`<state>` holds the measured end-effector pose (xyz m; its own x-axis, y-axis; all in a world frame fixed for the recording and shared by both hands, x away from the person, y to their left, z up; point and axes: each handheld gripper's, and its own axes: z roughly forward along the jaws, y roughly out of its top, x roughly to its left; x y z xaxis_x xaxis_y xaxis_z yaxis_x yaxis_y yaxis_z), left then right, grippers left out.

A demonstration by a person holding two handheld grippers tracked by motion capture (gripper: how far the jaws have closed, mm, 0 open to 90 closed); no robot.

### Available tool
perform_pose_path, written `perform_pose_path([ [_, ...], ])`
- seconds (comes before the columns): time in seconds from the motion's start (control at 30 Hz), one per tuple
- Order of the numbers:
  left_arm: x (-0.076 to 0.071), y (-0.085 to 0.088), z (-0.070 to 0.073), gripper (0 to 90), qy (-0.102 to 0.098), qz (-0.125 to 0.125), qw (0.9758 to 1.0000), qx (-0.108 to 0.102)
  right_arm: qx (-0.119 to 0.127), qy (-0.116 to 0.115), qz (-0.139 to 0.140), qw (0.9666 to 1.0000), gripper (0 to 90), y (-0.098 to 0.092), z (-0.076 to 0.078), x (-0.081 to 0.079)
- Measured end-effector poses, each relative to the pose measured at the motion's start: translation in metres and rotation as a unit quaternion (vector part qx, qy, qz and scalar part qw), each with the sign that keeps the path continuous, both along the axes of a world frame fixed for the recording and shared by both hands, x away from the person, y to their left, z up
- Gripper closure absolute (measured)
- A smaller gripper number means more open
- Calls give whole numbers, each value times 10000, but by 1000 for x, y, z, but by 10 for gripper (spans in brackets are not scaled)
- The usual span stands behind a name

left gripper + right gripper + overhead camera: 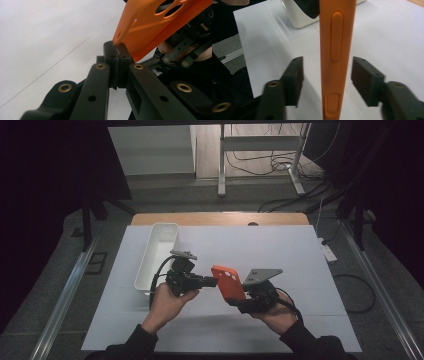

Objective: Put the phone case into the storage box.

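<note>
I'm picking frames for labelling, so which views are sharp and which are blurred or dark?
High view: dark surround, while the white table is evenly lit and the orange case sharp. Left gripper view: the left tool and case edge are crisp, the nearest black parts soft. Right gripper view: the case's side buttons are sharp, the right tool smeared by blur, its pads apart from the case.

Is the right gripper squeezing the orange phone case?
No, the right gripper's jaws stand apart from the orange phone case, with gaps on both sides.

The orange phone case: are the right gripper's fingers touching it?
Apart. The right gripper view shows both fingers clear of the orange phone case, with white table visible in each gap.
</note>
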<state>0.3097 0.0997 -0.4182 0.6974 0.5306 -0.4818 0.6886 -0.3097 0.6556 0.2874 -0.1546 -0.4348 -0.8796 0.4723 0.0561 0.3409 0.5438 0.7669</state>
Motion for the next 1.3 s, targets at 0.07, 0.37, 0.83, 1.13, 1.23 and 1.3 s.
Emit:
perform_pose_path([
  [0.07, 0, 1, 0, 890, -30, 34, 10000, 32, 32, 51, -3, 10000, 336, 0, 0, 1],
  [0.37, 1, 4, 0, 889, -90, 125, 9997, 165, 13, 147, -249, 9996, 99, -4, -3, 5],
  [0.83, 3, 13, 1, 889, -195, 202, 9989, 363, -20, 257, -419, 9988, 0, -16, -7, 4],
  [1.13, 5, 20, 3, 889, -218, 249, 9985, 435, -21, 191, -503, 9985, 0, -28, -5, 0],
  [1.23, 6, 22, 4, 889, -225, 272, 9984, 444, -46, 202, -532, 9984, 0, -32, -4, -2],
  [1.3, 7, 23, 4, 889, -220, 281, 9983, 460, -80, 168, -537, 9984, 0, -35, -4, -3],
])
